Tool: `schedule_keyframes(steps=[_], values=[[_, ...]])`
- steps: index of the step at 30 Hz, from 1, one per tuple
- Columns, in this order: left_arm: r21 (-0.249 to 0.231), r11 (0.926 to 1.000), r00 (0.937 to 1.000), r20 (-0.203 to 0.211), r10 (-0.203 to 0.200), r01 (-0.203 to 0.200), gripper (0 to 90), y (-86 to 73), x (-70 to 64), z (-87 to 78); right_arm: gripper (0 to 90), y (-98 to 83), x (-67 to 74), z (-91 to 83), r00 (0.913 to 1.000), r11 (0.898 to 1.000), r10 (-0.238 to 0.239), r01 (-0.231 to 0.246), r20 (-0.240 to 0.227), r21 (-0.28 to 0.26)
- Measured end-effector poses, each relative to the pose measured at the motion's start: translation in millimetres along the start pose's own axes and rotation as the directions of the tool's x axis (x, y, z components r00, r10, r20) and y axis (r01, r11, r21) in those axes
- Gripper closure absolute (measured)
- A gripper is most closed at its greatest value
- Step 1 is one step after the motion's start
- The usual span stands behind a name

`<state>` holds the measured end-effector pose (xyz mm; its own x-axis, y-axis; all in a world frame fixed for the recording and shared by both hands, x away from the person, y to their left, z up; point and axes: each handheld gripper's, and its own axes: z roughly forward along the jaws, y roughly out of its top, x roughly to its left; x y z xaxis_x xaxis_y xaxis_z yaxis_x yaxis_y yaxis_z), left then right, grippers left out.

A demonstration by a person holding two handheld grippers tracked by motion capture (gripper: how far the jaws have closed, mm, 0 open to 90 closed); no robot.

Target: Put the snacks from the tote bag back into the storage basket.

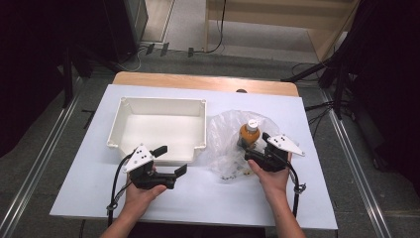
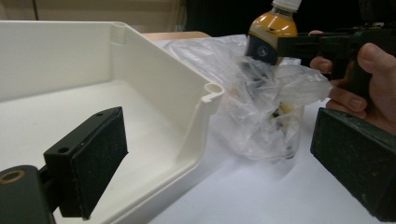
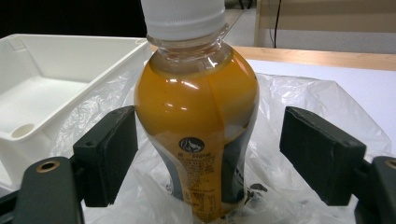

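Bottle (image 3: 196,112): stands upright on the crumpled bag (image 1: 225,134), right of the bin (image 1: 158,126) and apart from it; orange drink up to the neck, white cap on.
Right gripper (image 1: 261,145): jaws spread to either side of the bottle's body. The left pad looks to be at or just off the bottle wall, and a clear gap shows at the right pad, so the bottle is released, not clamped.
Left gripper (image 1: 171,158): jaws wide apart with nothing between them, held over the table (image 1: 198,193) at the near corner of the bin and aimed toward the bag.
Bin: white, open-topped, nothing inside it.
Weight: a full bottle, so likely fairly heavy for its size; it should stay put unless tipped.
Stiffness: thin clear plastic, probably giving a little under a squeeze; the capped neck is the stiffest part.
Slip: smooth, curved wall with a glossy label, and the bulge above the waist could let pads slide.
Where to hold: across the narrower waist at the label, pads flat and level, below the bulge.
Bag: thin, soft, slippery film; best pinched at a loose edge, since it may drag or topple the bottle standing on it.
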<state>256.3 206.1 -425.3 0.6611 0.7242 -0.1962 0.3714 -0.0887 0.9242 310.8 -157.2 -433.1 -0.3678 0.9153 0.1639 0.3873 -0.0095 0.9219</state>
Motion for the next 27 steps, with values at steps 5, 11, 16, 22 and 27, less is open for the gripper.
schedule_keyframes(steps=[5,11,16,22,27], values=[[-0.001,1.0,0.9998,-0.018,0.001,-0.001,3.7,-1.9,10.5,-13.3,20.0,1.7,3.7,4.8,0.9998,1.0,-0.008,0.008,0.016,-0.002],[-0.036,0.9993,0.9983,-0.057,-0.012,0.01,3.6,-0.9,25.6,-35.8,21.1,3.7,5.1,14.1,0.9995,1.0,0.024,-0.024,0.018,-0.015],[-0.047,0.9989,0.997,-0.076,-0.014,0.01,3.7,-1.5,33.8,-47.8,23.1,4.3,6.4,17.0,0.9996,1.0,0.017,-0.017,0.024,-0.014],[-0.053,0.9982,0.994,-0.105,-0.033,0.028,3.7,-6.5,45.6,-59.9,24.8,4.2,6.6,19.6,0.9996,1.0,0.017,-0.017,0.02,-0.013],[-0.068,0.9962,0.9895,-0.13,-0.062,0.053,3.7,-8.1,55.6,-65.0,30.1,3.7,7.8,22.2,0.9998,1.0,0.012,-0.012,0.012,-0.014]])
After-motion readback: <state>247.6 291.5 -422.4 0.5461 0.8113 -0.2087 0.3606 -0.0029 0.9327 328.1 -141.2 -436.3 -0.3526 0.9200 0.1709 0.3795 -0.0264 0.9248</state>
